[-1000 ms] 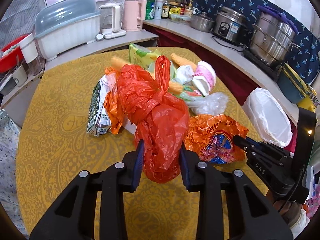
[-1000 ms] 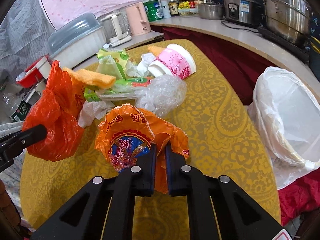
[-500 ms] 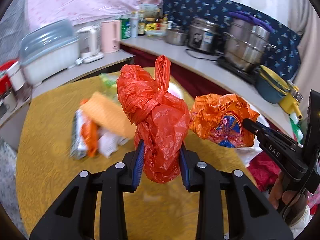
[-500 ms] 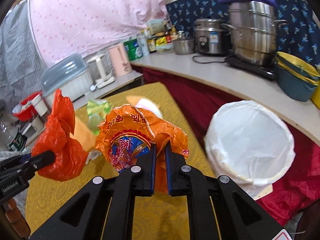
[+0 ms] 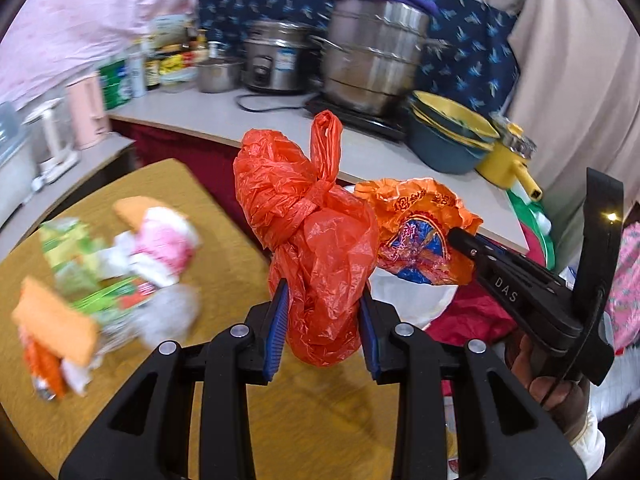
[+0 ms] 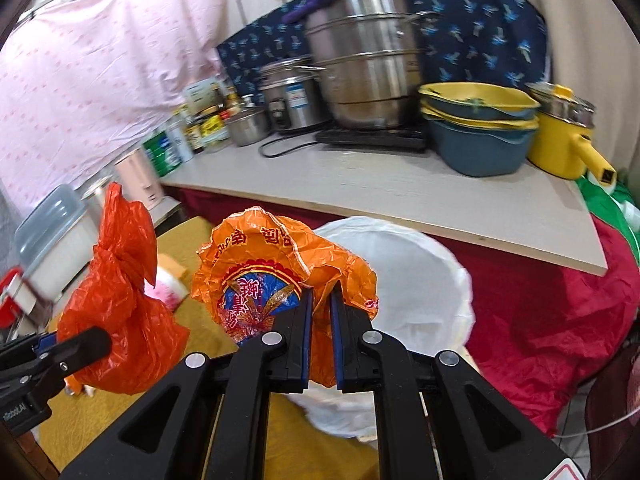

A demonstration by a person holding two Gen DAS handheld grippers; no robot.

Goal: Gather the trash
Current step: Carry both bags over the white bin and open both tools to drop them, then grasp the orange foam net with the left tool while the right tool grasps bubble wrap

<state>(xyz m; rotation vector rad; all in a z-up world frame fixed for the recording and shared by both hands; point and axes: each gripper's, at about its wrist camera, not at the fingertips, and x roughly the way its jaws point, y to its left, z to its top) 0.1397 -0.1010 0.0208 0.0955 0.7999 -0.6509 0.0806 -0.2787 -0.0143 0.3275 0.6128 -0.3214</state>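
My left fingers point(image 5: 324, 316) clench the red bag point(image 5: 316, 240), my right fingers point(image 6: 320, 336) pinch the orange wrapper point(image 6: 276, 276); both hang clear of the surface so the lined bin point(image 6: 420, 272) just beyond them can take them

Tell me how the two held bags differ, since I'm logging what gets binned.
The red bag is plain and knotted at its top; the orange bag is printed with a blue and red design and is unknotted, crumpled open. The left gripper squeezes the red bag's bulk; the right gripper pinches a thin fold. Both are crinkled plastic, held up near the white-lined bin.
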